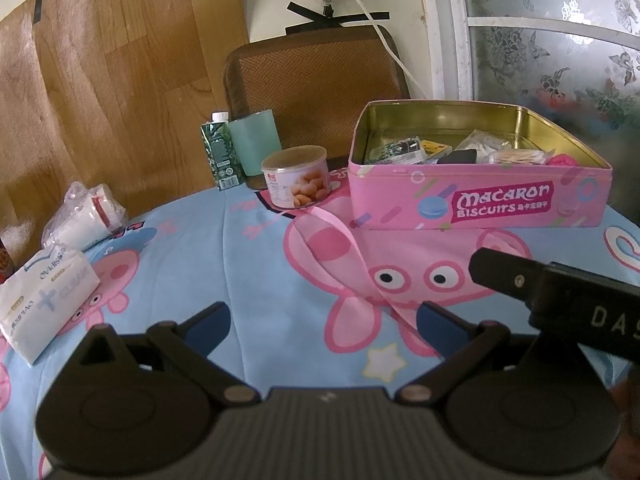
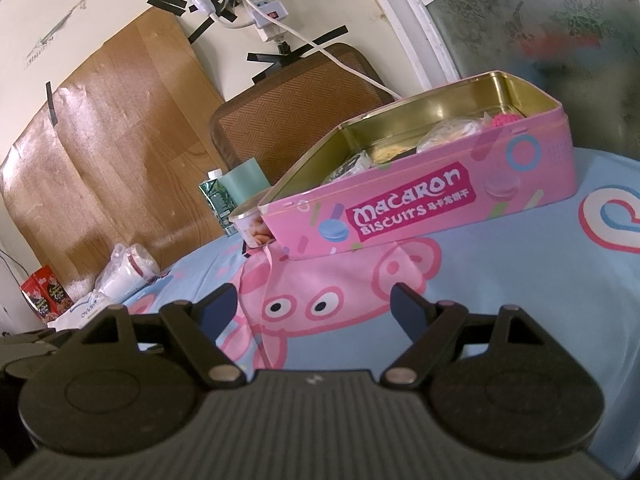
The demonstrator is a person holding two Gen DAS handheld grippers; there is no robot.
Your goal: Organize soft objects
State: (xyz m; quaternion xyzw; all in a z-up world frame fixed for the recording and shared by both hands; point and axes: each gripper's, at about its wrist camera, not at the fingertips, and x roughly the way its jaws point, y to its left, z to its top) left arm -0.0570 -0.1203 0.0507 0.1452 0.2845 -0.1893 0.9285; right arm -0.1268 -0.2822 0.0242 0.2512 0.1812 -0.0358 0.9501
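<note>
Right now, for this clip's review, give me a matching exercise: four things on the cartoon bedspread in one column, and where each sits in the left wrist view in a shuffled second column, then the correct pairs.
Things:
1. tissue pack
2. pink biscuit tin
3. snack can
4. green carton

Places:
A. far right, lid off, small items inside
B. near left edge of the bedspread
C. at the back, beside a pale green cup
D. just left of the tin

Pairs: 1-B, 2-A, 3-D, 4-C
</note>
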